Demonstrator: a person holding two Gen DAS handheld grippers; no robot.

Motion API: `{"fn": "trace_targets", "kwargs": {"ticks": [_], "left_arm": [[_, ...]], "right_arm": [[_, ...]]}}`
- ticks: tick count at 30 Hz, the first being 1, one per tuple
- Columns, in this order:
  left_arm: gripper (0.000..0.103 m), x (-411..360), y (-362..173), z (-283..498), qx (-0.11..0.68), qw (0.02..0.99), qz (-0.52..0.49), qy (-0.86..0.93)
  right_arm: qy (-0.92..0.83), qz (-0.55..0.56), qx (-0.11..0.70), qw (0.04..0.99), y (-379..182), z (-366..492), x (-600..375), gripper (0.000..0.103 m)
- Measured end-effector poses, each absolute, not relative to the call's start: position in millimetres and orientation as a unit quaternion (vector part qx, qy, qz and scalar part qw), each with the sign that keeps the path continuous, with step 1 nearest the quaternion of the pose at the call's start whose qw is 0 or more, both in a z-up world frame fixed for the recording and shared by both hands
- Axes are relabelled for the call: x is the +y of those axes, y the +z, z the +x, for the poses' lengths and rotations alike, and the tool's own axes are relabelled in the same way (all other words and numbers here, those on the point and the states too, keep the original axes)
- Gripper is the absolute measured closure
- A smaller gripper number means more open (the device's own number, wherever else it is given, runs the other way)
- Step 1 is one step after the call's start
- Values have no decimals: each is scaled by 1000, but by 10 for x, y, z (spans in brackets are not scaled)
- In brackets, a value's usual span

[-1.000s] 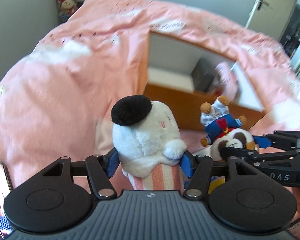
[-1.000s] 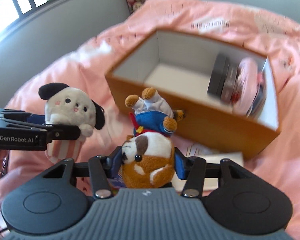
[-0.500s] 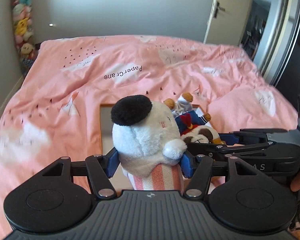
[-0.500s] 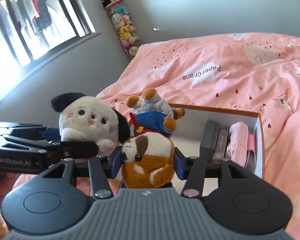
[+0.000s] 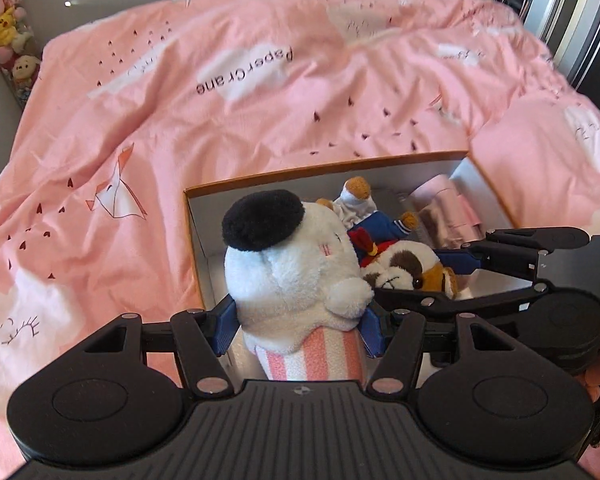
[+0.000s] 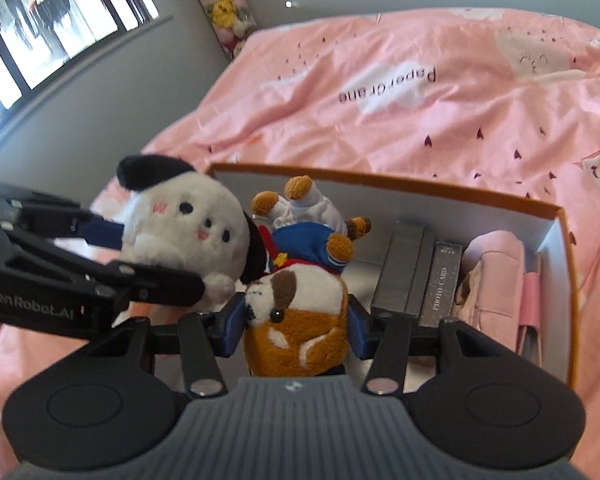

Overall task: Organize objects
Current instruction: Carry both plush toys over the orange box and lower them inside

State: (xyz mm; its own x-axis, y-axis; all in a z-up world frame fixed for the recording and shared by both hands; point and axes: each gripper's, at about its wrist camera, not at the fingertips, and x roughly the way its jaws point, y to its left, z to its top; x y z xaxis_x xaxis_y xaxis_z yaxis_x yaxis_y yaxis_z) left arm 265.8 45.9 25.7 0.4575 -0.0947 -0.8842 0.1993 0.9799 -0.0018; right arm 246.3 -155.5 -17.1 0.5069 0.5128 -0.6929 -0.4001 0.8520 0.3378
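Box [image 6: 388,182] now nearer — pink bedspread [image 5: 260,120]

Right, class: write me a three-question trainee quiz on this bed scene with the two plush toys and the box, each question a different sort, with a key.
1. True or false: the left gripper grips the white plush puppy with black ears.
2. What does the right gripper hold? A) grey card boxes B) brown-and-white plush dog in a blue sailor outfit C) nothing
3. Fill in: the open orange-rimmed cardboard box rests on a ____ duvet.

Key: 1 true; 2 B; 3 pink.
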Motion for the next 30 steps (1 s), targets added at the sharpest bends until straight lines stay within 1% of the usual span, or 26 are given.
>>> {"fn": "trace_targets", "kwargs": {"ticks": [8, 11, 15, 18, 24, 25, 28, 30], "left_arm": [[33, 509, 148, 2898, 535, 839, 69, -74], [33, 463, 81, 2920, 538, 835, 89, -67], [33, 434, 7, 2948, 546, 831, 93, -60], [33, 415, -37, 2959, 548, 829, 99, -56], [33, 319, -91, 3015, 554, 823, 119, -40], [33, 305, -100, 3024, 556, 821, 123, -37], [33, 261, -138, 3050, 562, 815, 136, -31], [32, 226, -175, 3053, 571, 808, 145, -27]], "right_arm": [[270, 61, 432, 859, -351, 2695, -1398, 49], [254, 25, 432, 865, -389, 2722, -1230, 49], [212, -42, 456, 863, -507, 2742, -1027, 49], [197, -49, 474, 857, -588, 2762, -1007, 48], [223, -56, 471, 852, -581, 2772, -1018, 44], [228, -61, 467, 852, -558, 2752, -1026, 42], [244, -70, 452, 855, -449, 2664, -1065, 31], [251, -85, 442, 857, -377, 2581, -1103, 31]]}}
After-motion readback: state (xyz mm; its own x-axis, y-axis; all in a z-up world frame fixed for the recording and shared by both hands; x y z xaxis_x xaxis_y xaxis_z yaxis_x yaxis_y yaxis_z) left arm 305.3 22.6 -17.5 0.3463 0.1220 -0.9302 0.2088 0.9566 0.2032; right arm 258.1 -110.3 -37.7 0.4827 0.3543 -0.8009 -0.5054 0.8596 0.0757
